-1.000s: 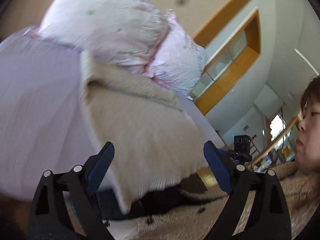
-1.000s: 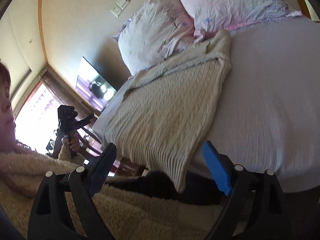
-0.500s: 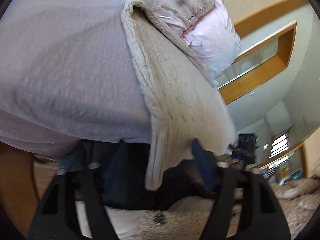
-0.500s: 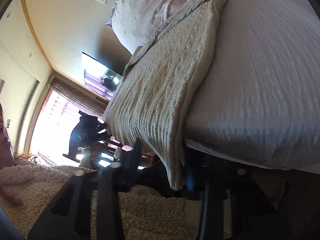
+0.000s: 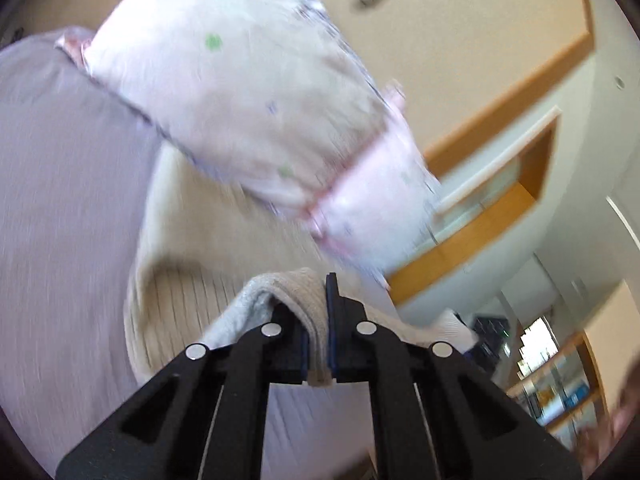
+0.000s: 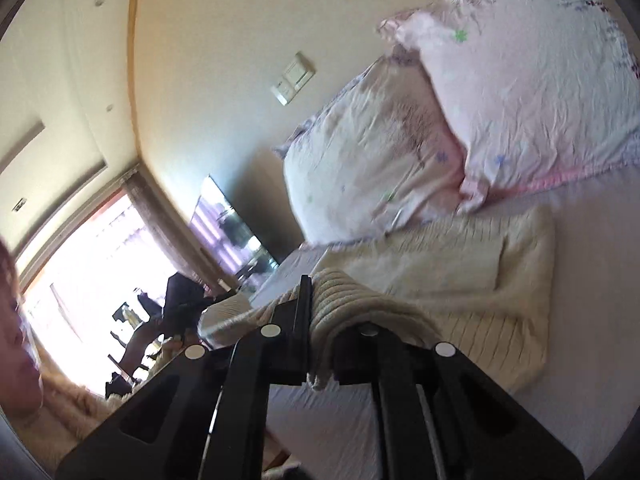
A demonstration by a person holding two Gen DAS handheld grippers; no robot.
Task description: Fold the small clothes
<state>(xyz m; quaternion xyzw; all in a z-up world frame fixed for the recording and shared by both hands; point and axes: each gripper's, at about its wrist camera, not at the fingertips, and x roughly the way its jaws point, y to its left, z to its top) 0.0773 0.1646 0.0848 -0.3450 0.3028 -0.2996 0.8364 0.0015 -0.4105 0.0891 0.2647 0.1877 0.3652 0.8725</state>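
Observation:
A cream cable-knit sweater (image 5: 192,264) lies on the pale lilac bed sheet (image 5: 60,200), its far end by the pillows. My left gripper (image 5: 318,320) is shut on the sweater's near hem, which bunches up between the blue pads. In the right wrist view the same sweater (image 6: 460,272) spreads toward the pillows. My right gripper (image 6: 320,320) is shut on another part of the near hem, and the ribbed knit drapes over its right finger. Both held corners are lifted above the bed.
Two pink floral pillows (image 5: 256,92) (image 6: 520,80) stand at the head of the bed against a cream wall with a switch plate (image 6: 294,78). A bright window (image 6: 80,272) and the person's face (image 6: 12,320) are at the left. A wooden-framed opening (image 5: 500,184) is at the right.
Both grippers were open at the sweater's hanging hem at the bed edge. They have closed on it and lifted it up over the bed toward the pillows.

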